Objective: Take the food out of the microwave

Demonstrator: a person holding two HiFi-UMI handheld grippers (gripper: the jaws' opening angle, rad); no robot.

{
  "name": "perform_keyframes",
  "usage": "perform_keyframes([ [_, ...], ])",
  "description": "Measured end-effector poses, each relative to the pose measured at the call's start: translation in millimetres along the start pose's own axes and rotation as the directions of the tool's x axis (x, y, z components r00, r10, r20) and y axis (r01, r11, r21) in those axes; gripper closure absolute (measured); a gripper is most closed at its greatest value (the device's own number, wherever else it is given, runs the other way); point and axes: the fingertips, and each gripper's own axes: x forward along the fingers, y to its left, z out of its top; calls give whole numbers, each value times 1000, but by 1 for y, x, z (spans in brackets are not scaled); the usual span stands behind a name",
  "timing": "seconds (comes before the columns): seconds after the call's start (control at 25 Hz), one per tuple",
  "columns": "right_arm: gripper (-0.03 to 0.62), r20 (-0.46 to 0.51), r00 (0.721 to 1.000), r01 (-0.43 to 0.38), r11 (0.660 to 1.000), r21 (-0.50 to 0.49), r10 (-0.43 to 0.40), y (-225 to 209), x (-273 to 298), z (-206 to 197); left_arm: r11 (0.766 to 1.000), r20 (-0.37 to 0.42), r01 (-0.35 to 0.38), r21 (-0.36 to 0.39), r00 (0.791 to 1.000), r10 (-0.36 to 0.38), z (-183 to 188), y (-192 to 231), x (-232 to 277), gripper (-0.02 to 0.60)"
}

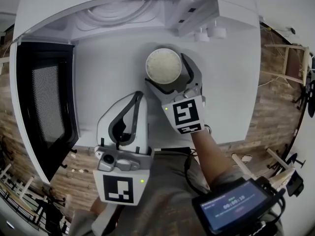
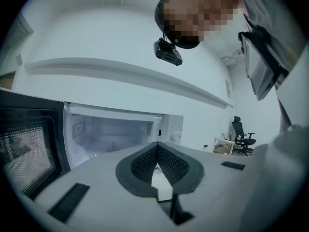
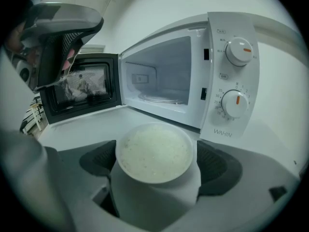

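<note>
A round white cup [image 3: 154,153] of grainy rice is being clasped by the right gripper's [image 1: 167,76] dark ribbed pads [image 3: 218,166] over the smooth white counter [image 1: 108,73], outside the open microwave [image 3: 193,71], while the left gripper [image 1: 138,100] is being held clenched, empty.

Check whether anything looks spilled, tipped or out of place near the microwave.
Nothing stands out. The white bowl of rice sits upright in the right gripper, outside the white microwave, with no grains on the white counter. The microwave's black door is open.
</note>
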Motion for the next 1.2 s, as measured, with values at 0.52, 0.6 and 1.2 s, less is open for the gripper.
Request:
perform_keyframes([
  [0.52,86,161,986,34,997,71,-45,-17,-70,40,984,97,-173,44,981,168,19,33,-16,575],
  [0.6,135,215,976,18,997,70,-32,-18,-83,60,981,139,-188,43,974,180,34,33,-18,575],
  [1.2,586,550,830,-73,995,-62,95,32,-181,209,963,255,-234,136,947,194,106,-15,-55,575],
])
